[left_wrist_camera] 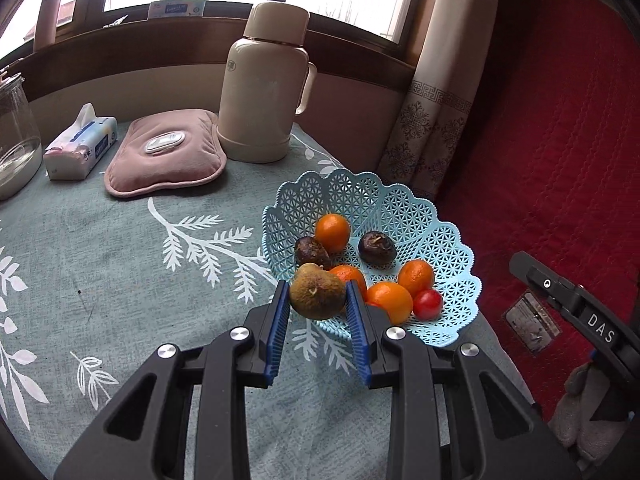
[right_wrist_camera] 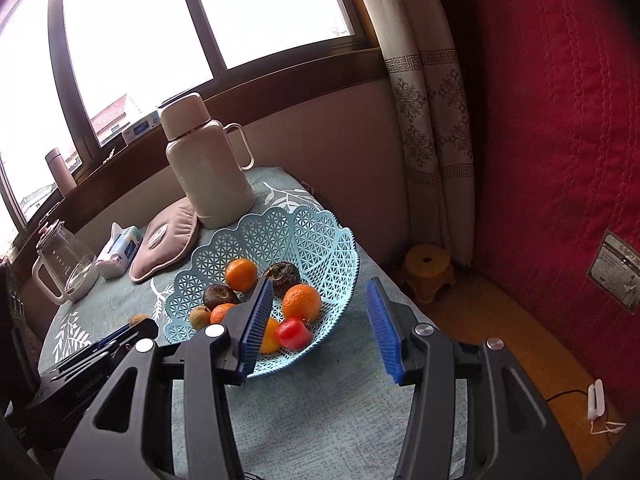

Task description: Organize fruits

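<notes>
The left gripper [left_wrist_camera: 318, 300] clamps a brownish-green fruit [left_wrist_camera: 316, 295] at the basket's [left_wrist_camera: 400, 204] near-left rim; the right gripper [right_wrist_camera: 316, 320] gapes wide, holding nothing.

Glass jug [left_wrist_camera: 16, 136] cut by left edge; windowsill box [left_wrist_camera: 177, 8] text unreadable.

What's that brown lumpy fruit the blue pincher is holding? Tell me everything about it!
The brown fruit is roundish and lumpy, with dull, rough olive-brown skin and a small dry stem nub facing the camera. It looks a bit shrivelled. The left gripper has its blue ribbed jaws pressed against both its sides. It sits at the near left rim of the blue basket, right beside an orange. Whether it rests on the rim or hangs just above cannot be told.
</notes>
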